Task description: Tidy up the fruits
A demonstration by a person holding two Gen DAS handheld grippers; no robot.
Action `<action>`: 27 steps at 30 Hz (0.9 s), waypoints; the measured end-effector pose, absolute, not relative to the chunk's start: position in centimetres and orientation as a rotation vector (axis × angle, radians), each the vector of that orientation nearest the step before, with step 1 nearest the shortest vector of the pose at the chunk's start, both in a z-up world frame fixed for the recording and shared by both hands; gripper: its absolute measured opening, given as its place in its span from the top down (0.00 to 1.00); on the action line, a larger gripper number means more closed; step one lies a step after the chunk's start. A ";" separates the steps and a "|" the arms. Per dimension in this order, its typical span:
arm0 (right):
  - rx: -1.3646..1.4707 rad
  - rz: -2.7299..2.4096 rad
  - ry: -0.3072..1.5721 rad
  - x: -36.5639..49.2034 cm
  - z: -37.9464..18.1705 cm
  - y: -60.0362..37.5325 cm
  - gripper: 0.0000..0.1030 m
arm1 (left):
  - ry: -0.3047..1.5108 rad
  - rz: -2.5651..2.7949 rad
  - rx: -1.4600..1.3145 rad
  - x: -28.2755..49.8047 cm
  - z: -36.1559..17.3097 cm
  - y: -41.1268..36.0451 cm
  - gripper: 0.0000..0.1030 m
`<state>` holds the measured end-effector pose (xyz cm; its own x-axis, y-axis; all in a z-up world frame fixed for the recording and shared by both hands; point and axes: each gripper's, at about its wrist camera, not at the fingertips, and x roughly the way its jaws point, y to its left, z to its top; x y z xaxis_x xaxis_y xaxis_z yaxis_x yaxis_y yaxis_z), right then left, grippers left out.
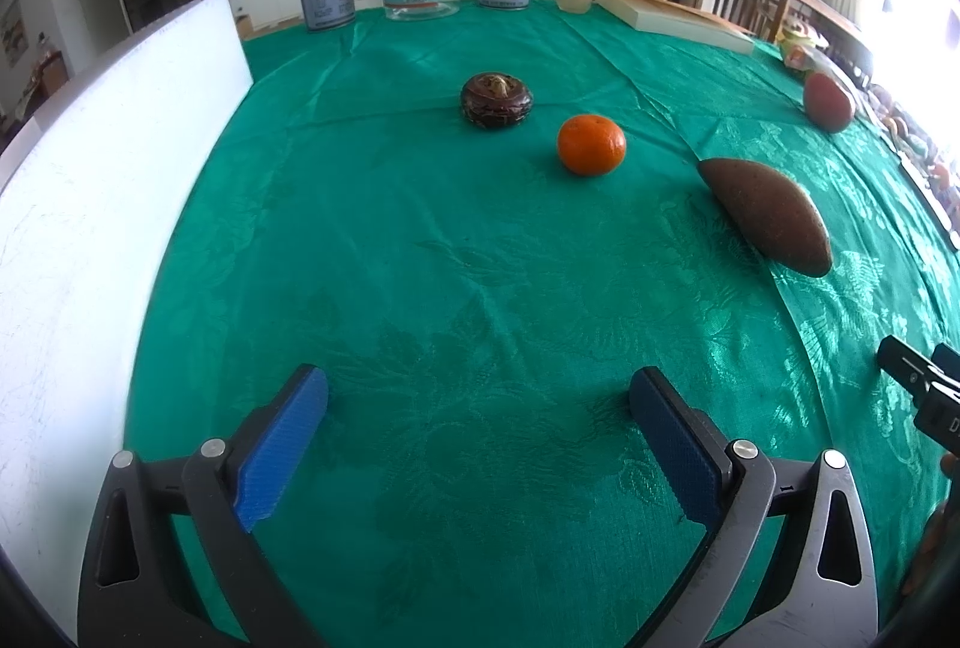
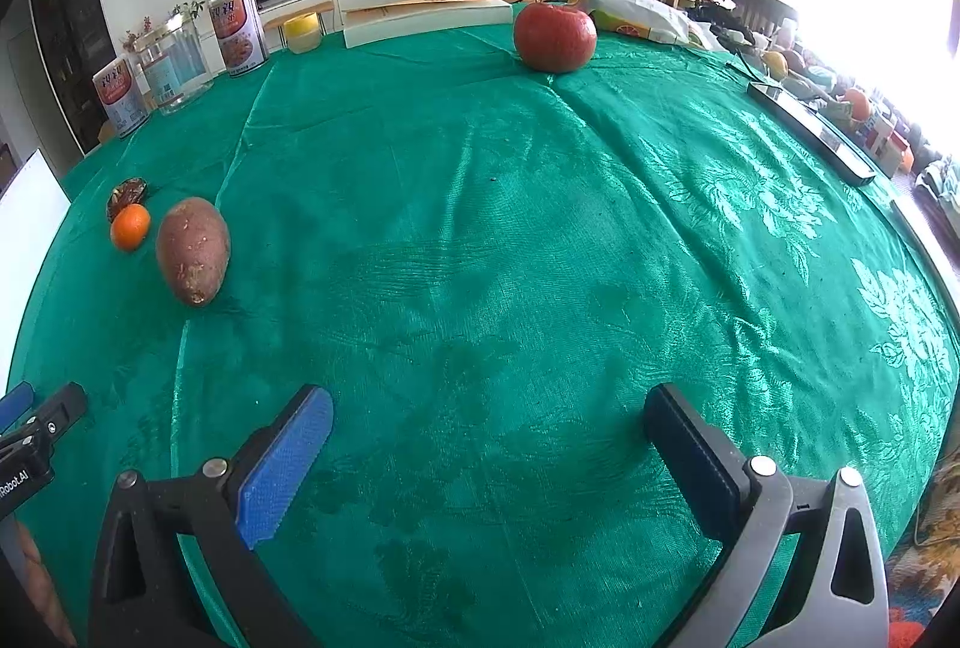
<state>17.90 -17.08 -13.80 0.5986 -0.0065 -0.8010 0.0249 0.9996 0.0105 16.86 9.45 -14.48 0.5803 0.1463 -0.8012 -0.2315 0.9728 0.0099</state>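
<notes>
While both grippers gape wide and hold nothing, the round orange tangerine (image 1: 591, 145) sits far ahead of the left gripper (image 1: 478, 408), beside the brown sweet potato (image 1: 768, 216); the right gripper (image 2: 489, 429) is far off too.

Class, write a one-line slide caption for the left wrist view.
Open left gripper hovers over a green tablecloth, facing a mangosteen, tangerine and sweet potato.

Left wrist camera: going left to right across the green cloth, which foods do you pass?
Dark brown round fruit → orange → sweet potato → red fruit near the right edge.
</notes>
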 end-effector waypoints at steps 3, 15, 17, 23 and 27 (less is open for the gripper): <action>0.024 -0.016 0.928 17.8 -13.8 -17.1 0.00 | 0.927 0.222 -0.098 16.8 -14.5 9.5 0.01; 0.017 -0.014 0.930 17.9 -13.8 -17.0 0.00 | 0.871 0.177 -0.321 20.1 -11.1 12.5 0.03; 0.015 -0.013 0.930 17.9 -13.8 -17.0 0.00 | 0.843 0.194 -0.339 22.5 -9.8 13.3 0.03; 0.015 -0.011 0.930 18.0 -13.8 -16.9 0.00 | 0.913 0.240 -0.235 30.4 -10.8 13.9 0.04; 0.011 -0.008 0.931 18.0 -13.8 -16.7 0.00 | 0.952 0.261 -0.239 32.4 -12.7 14.4 0.04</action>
<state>18.00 -16.73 -13.78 0.5971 -0.0018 -0.8022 0.0117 0.9999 0.0065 32.41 14.45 -12.65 0.5533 0.1137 -0.8252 -0.3223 0.9427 -0.0863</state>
